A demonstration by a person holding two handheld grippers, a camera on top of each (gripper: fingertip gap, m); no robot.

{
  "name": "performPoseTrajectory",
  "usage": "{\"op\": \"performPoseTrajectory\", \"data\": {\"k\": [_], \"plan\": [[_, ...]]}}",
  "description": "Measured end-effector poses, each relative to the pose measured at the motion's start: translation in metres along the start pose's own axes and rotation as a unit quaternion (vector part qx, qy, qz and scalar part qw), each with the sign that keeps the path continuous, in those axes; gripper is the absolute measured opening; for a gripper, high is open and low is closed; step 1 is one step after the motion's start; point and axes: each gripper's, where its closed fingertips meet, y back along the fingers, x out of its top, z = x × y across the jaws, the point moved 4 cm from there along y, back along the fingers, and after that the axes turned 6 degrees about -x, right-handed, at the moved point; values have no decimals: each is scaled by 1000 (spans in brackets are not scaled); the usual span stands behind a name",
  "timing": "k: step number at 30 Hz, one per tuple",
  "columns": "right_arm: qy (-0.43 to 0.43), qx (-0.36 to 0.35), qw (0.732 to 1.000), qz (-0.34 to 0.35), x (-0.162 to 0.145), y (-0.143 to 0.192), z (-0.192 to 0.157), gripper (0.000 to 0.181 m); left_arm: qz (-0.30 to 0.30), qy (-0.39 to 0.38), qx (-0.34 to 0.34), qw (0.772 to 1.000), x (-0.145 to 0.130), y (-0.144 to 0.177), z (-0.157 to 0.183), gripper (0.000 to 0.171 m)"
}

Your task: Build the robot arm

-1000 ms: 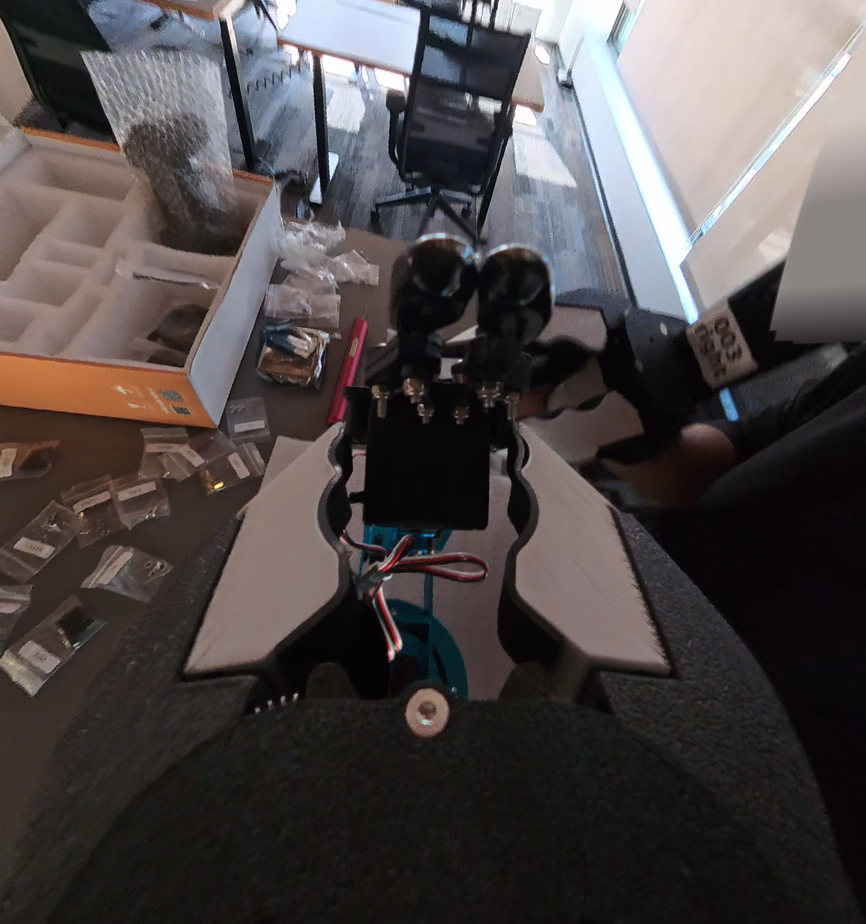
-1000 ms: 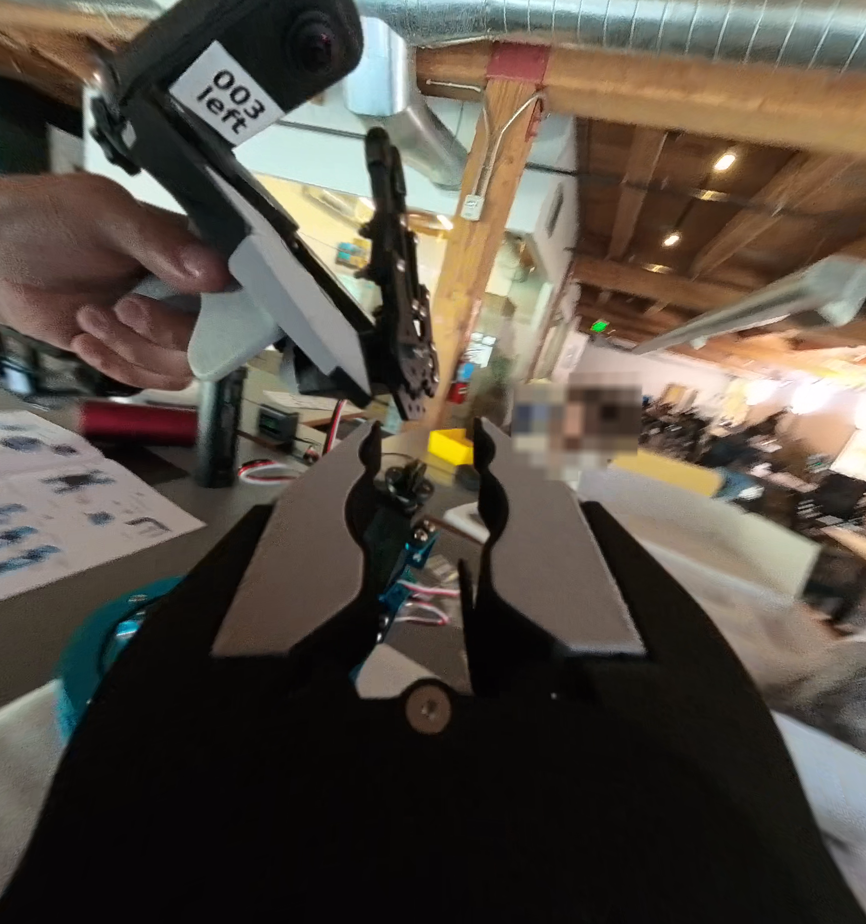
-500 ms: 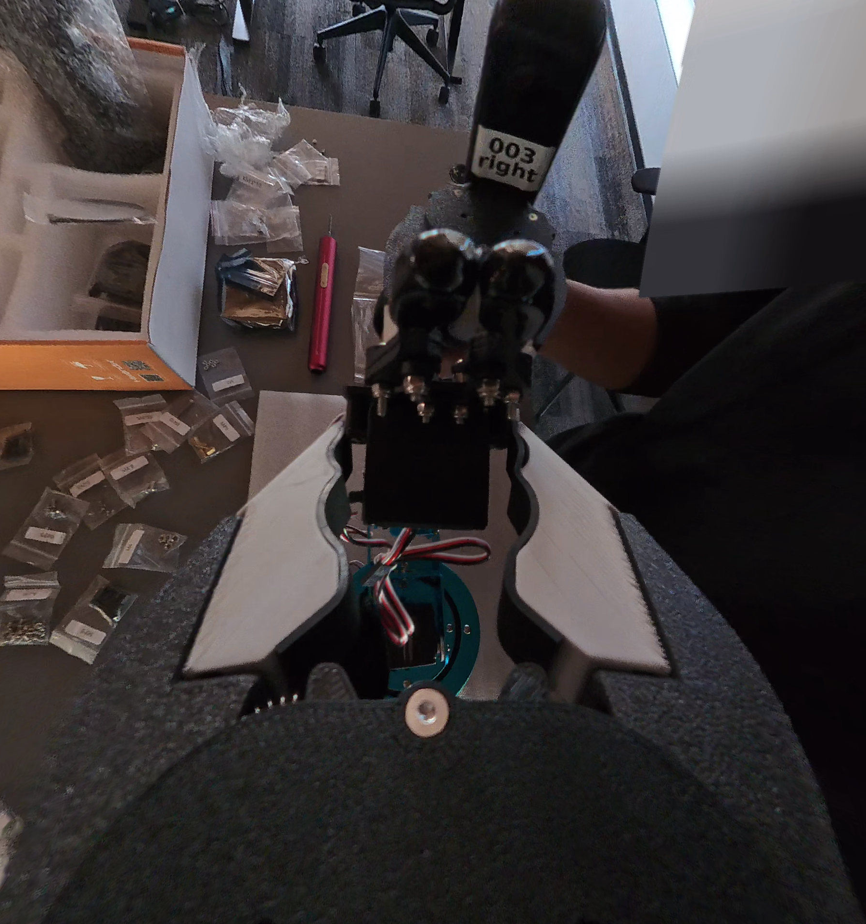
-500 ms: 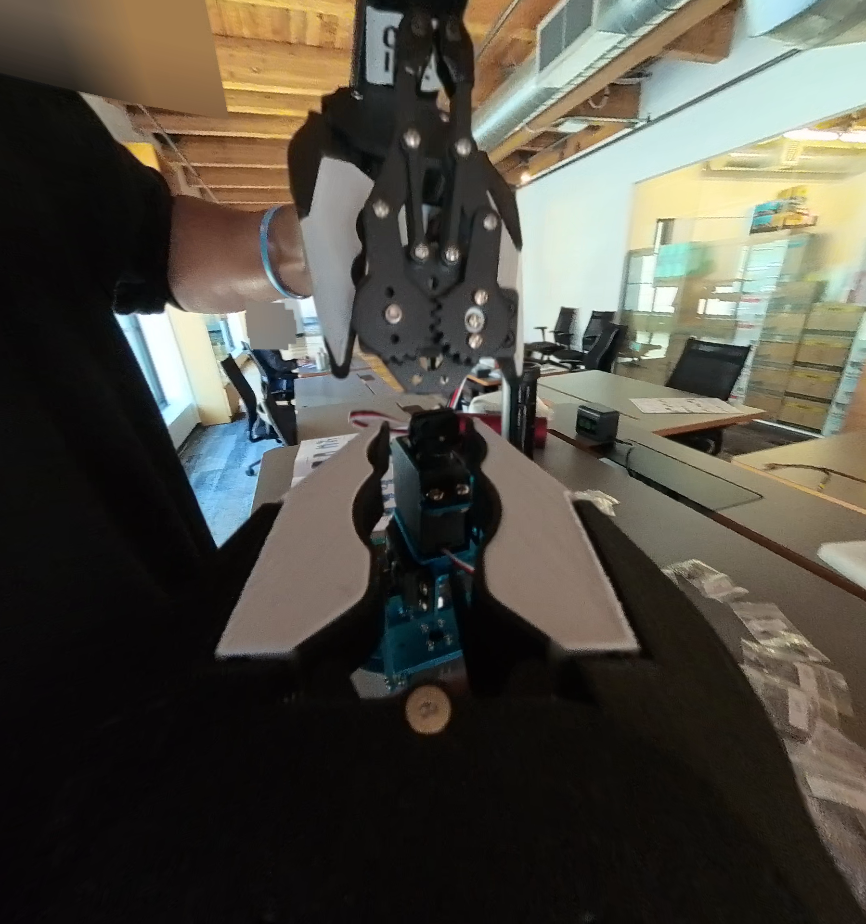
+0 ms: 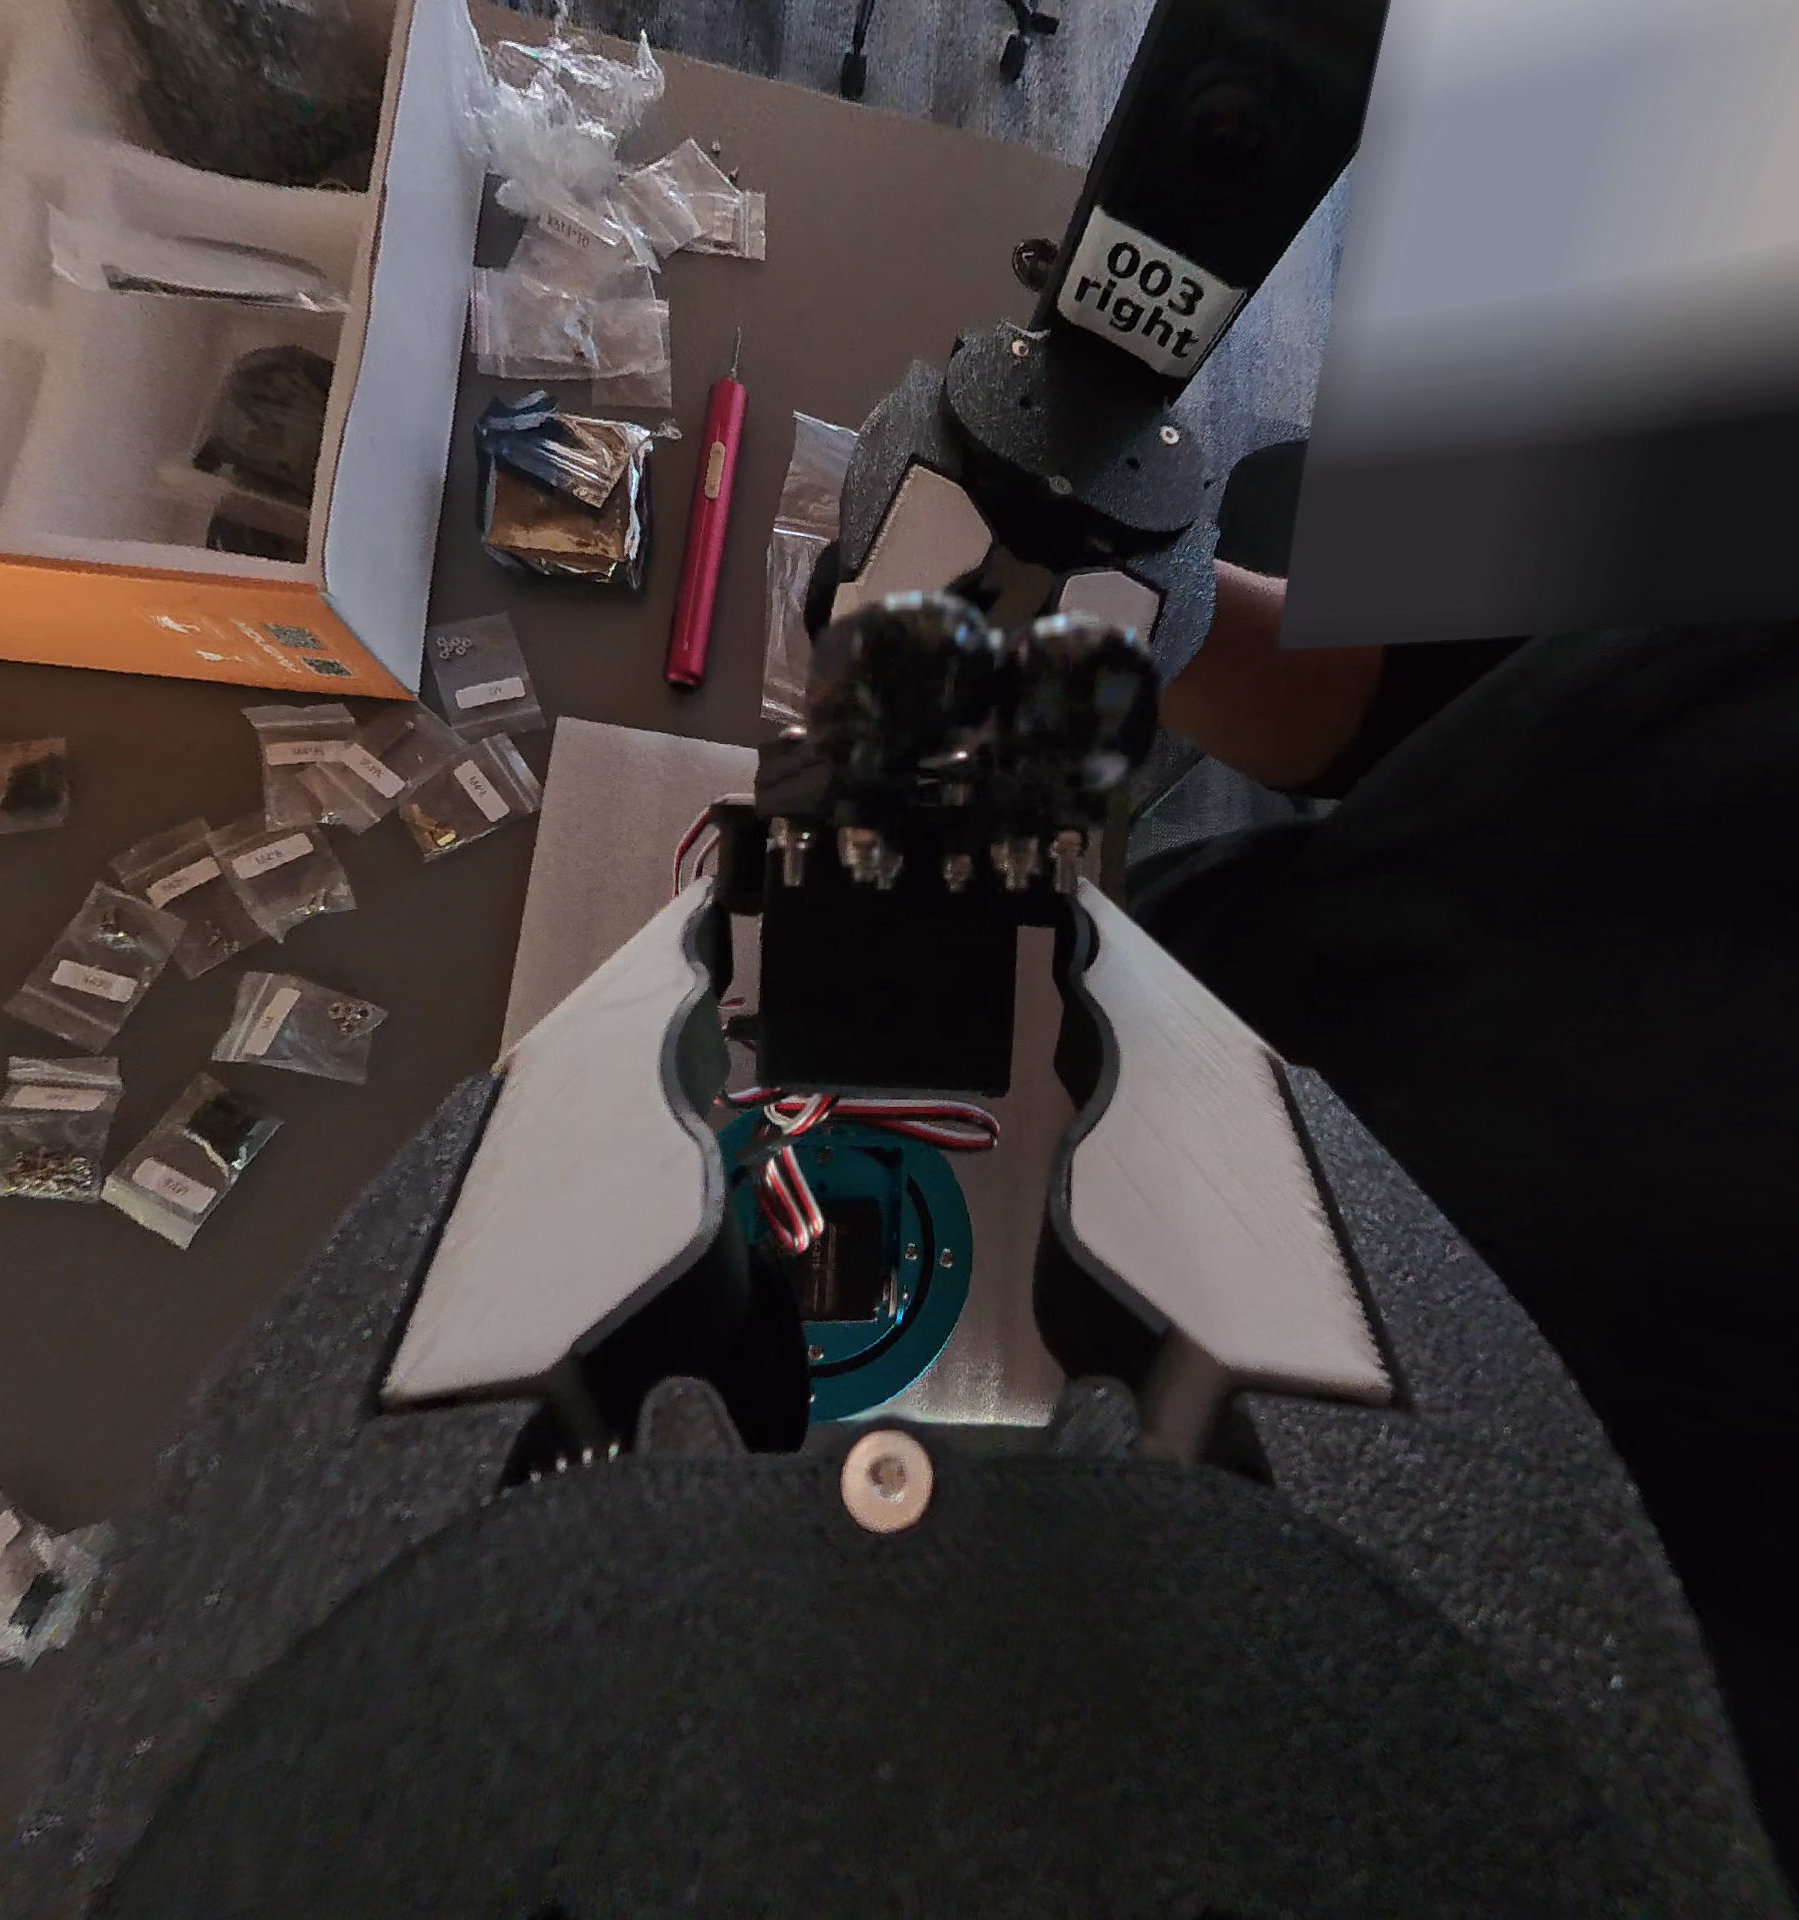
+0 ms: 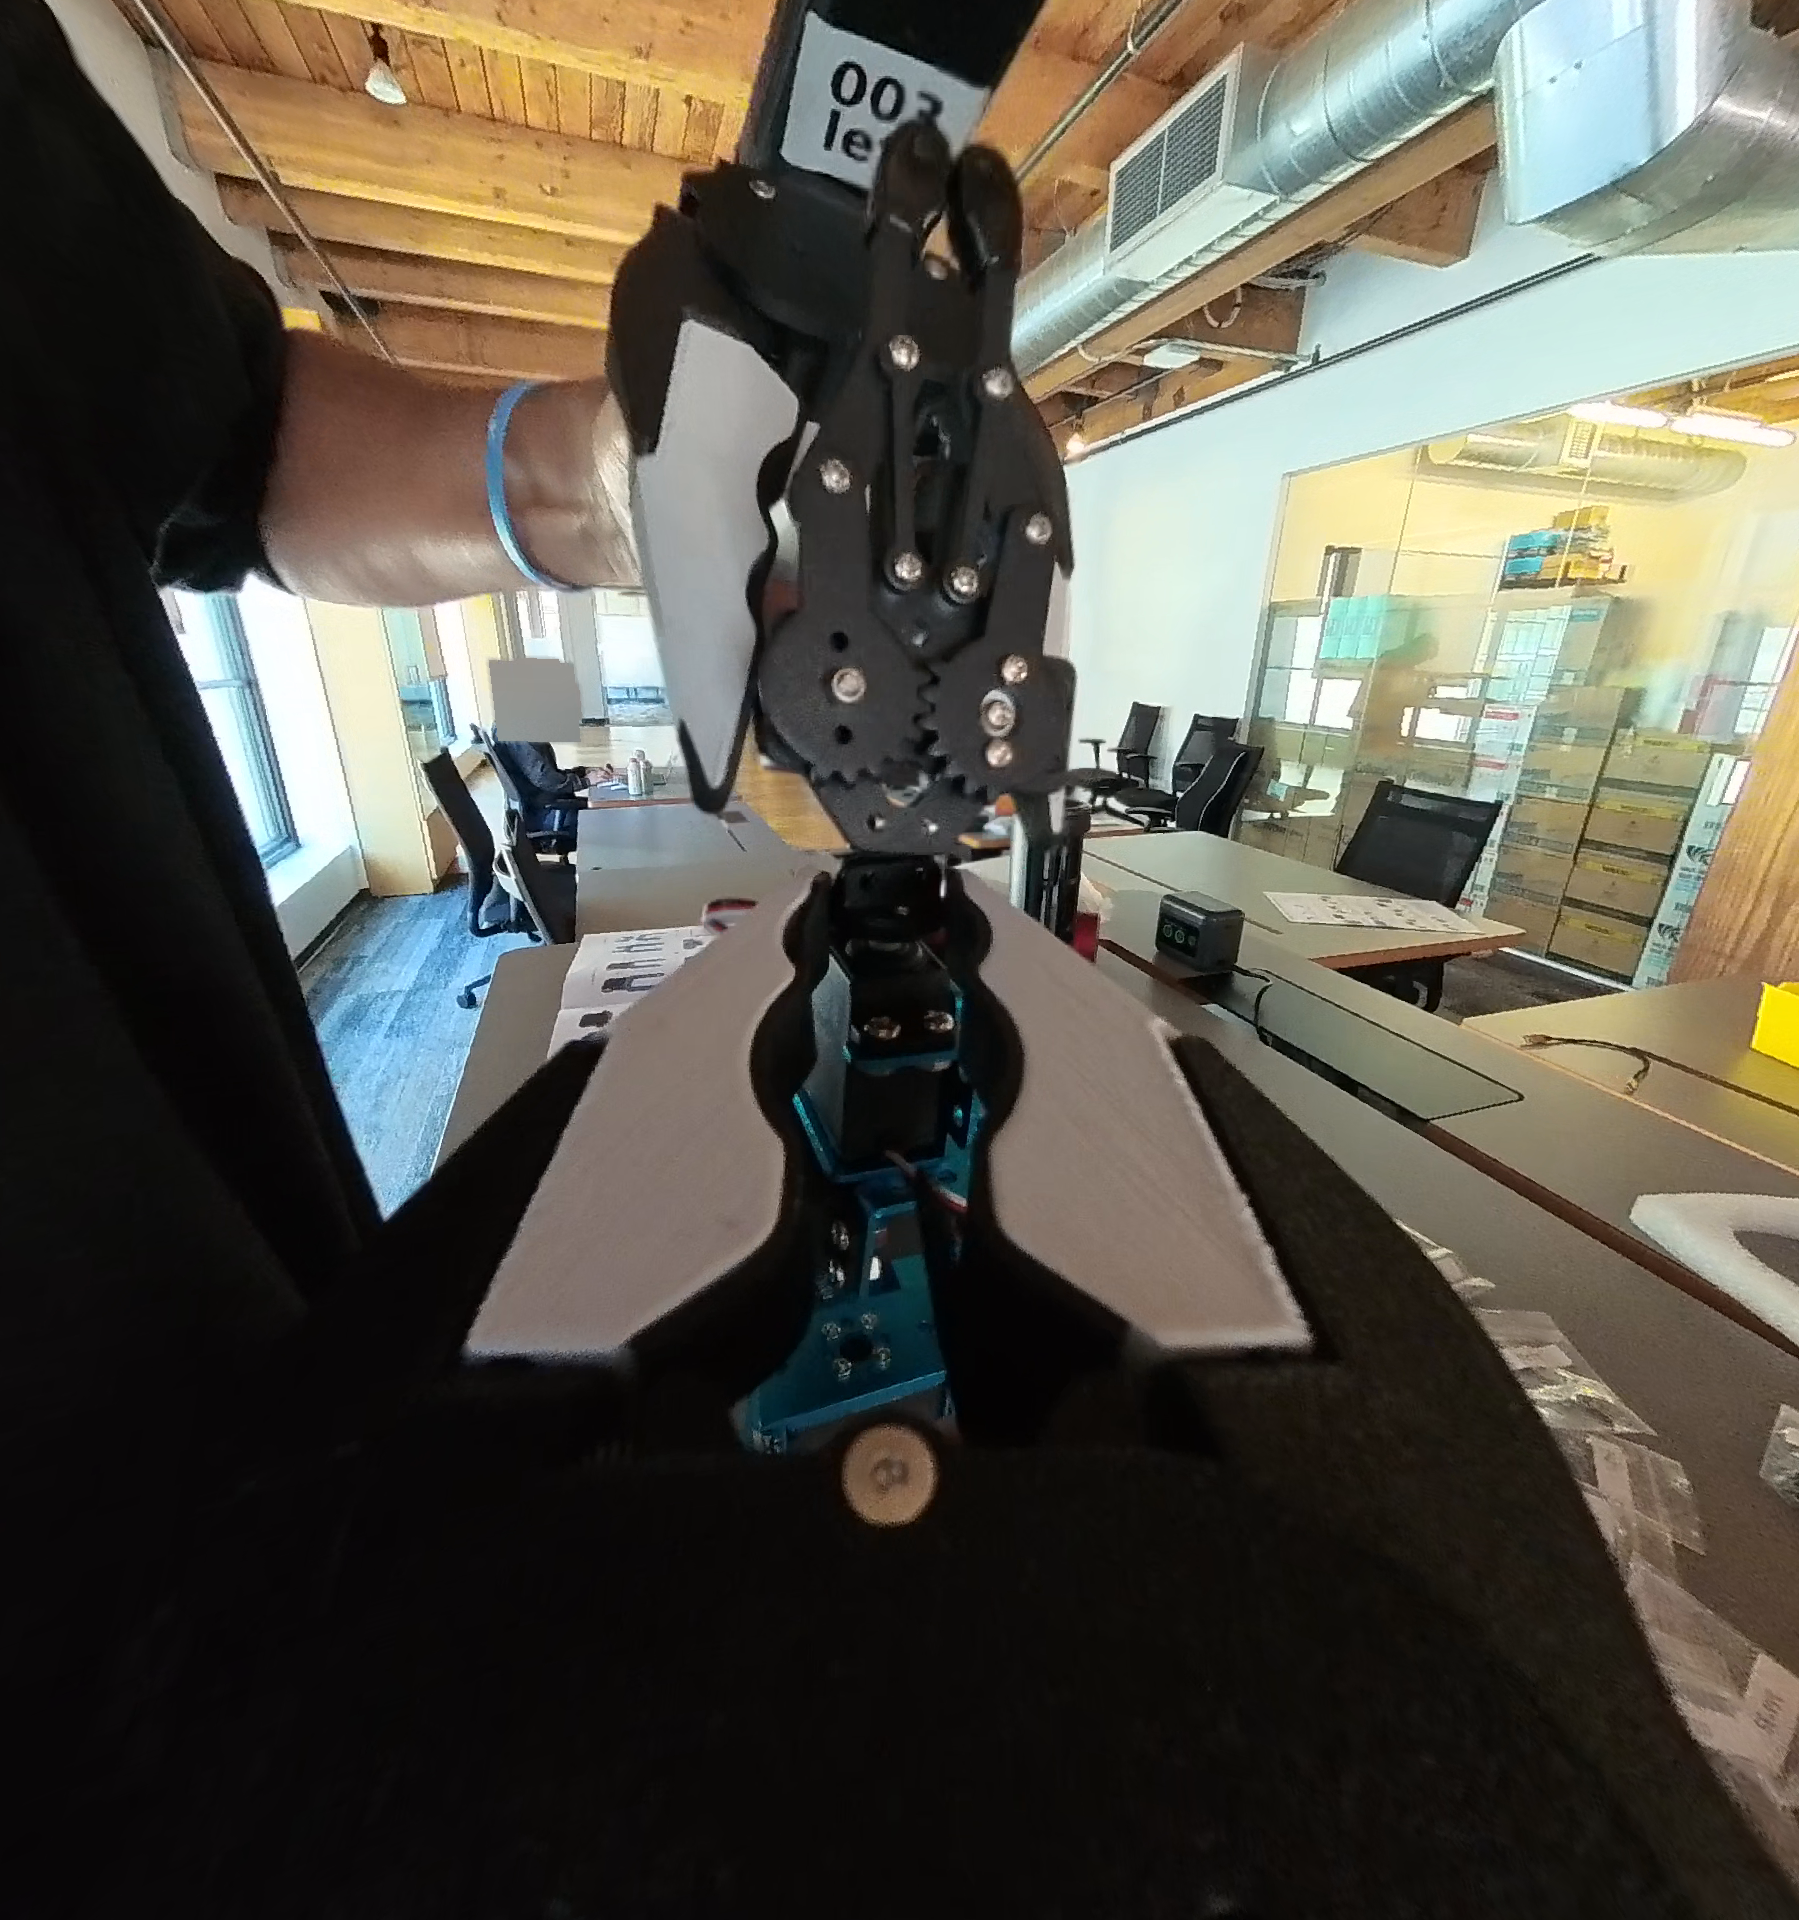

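Small bags (image 5: pixel 95 977) with screws lie on the table (image 5: pixel 64 1371) at left; farther, an orange box (image 5: pixel 178 623) w/ white foam holds dark parts. Left gripper (image 5: pixel 890 914) is closed narrow on the black servo (image 5: pixel 884 987) of a small robot arm. Right gripper (image 6: pixel 890 914) grips the blue bracket (image 6: pixel 879 1153) below the claw (image 6: pixel 916 644).

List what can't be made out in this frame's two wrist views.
- Left wrist view: the small robot arm's claw is blurred, and the black servo block hides its lower linkage.
- Left wrist view: contents of the small plastic bags are too small.
- Left wrist view: the orange box is cut off by the edge.
- Right wrist view: right gripper fingers cover the arm's sides; contact unclear.
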Motion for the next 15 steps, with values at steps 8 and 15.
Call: {"op": "performPoseTrajectory", "data": {"k": [8,15], "plan": [[25,-7,999,-22,1,1,0,20,-46,9,13,999,2,-2,3,63],[40,-19,999,-26,1,2,-1,20,-139,35,48,989,10,-2,0,63]]}}
